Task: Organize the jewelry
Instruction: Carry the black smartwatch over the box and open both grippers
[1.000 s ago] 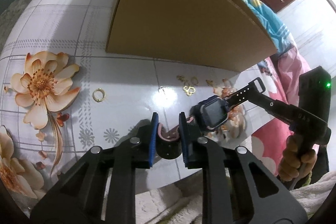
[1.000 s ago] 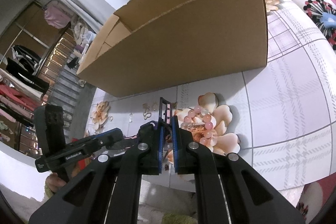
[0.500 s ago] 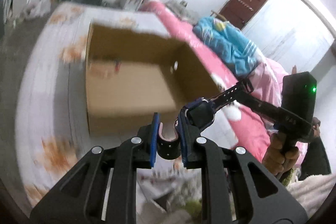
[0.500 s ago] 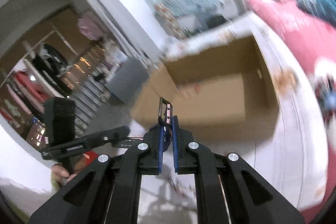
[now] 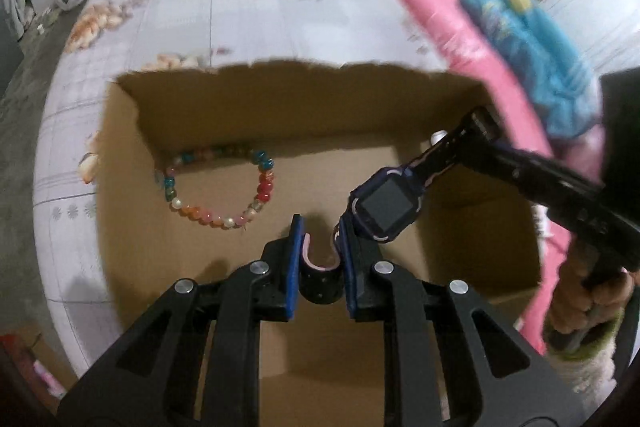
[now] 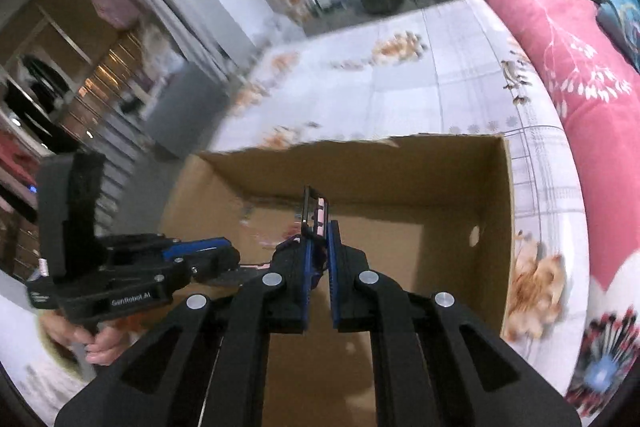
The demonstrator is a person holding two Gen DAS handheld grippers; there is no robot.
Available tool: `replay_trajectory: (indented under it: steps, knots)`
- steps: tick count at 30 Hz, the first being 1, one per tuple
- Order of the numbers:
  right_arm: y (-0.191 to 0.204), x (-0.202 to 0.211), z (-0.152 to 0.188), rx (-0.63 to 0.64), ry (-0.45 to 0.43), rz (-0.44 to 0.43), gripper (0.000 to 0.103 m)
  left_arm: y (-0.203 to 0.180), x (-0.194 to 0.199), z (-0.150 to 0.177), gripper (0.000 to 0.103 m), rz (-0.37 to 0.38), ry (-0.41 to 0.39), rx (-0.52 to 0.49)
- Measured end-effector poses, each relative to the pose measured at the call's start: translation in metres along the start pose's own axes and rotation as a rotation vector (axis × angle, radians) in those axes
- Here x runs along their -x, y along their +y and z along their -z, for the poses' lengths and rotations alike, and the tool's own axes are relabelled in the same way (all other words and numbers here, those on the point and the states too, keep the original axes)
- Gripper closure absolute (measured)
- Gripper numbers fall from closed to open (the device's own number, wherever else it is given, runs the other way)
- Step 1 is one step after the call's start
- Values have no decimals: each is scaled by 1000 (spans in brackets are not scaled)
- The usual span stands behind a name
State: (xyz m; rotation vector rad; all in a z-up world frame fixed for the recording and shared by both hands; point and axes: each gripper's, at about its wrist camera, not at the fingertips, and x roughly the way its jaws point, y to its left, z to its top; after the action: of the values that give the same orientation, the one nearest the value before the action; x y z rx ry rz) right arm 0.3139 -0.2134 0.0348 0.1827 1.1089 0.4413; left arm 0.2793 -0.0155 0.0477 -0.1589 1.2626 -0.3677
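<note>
A dark blue smartwatch (image 5: 383,206) with a pink-lined strap hangs over the open cardboard box (image 5: 120,187), held between both grippers. My left gripper (image 5: 320,239) is shut on the curled strap end near the watch face. My right gripper (image 6: 318,243) is shut on the other strap end (image 6: 314,213), which sticks up between its blue pads; that same gripper (image 5: 492,143) reaches in from the right in the left wrist view. A multicoloured bead bracelet (image 5: 218,187) lies on the box floor at the back left.
The box (image 6: 506,227) stands on a table with a white flowered cloth (image 5: 240,7). A pink quilt (image 6: 580,67) and blue fabric (image 5: 528,47) lie along the right side. A hand (image 6: 100,343) grips the left tool. Shelves and a grey bin (image 6: 184,111) stand beyond the table's left edge.
Both grippers carried the watch up off the cloth, away from the small gold pieces, and forward over the box rim. The box interior with the bead bracelet has come into view below.
</note>
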Motion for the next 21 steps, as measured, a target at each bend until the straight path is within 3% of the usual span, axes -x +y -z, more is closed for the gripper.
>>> replay_trajectory:
  steps: [5, 7, 10, 11, 13, 15, 21]
  knots:
    - [-6, -33, -6, 64, 83, 130, 94, -1, -28, -7, 78, -62, 67, -12]
    - [-11, -38, -10, 56, 112, 139, 92, 0, -33, -6, 74, -82, 80, -6]
    - [-11, -33, -13, 82, 89, 206, 84, 5, -34, -3, 69, -57, 92, 18]
    - [-11, -30, -13, 89, 75, 208, 82, 7, -34, -2, 62, -49, 91, 29]
    - [-10, -26, -15, 102, 54, 222, 80, 8, -24, 1, 59, -42, 62, 35]
    - [-6, -17, -15, 127, 14, 239, 71, 4, -11, 4, 53, -41, 30, 16]
    - [5, 45, -11, 139, -168, 194, 67, -9, 73, 36, 37, -9, -204, -79]
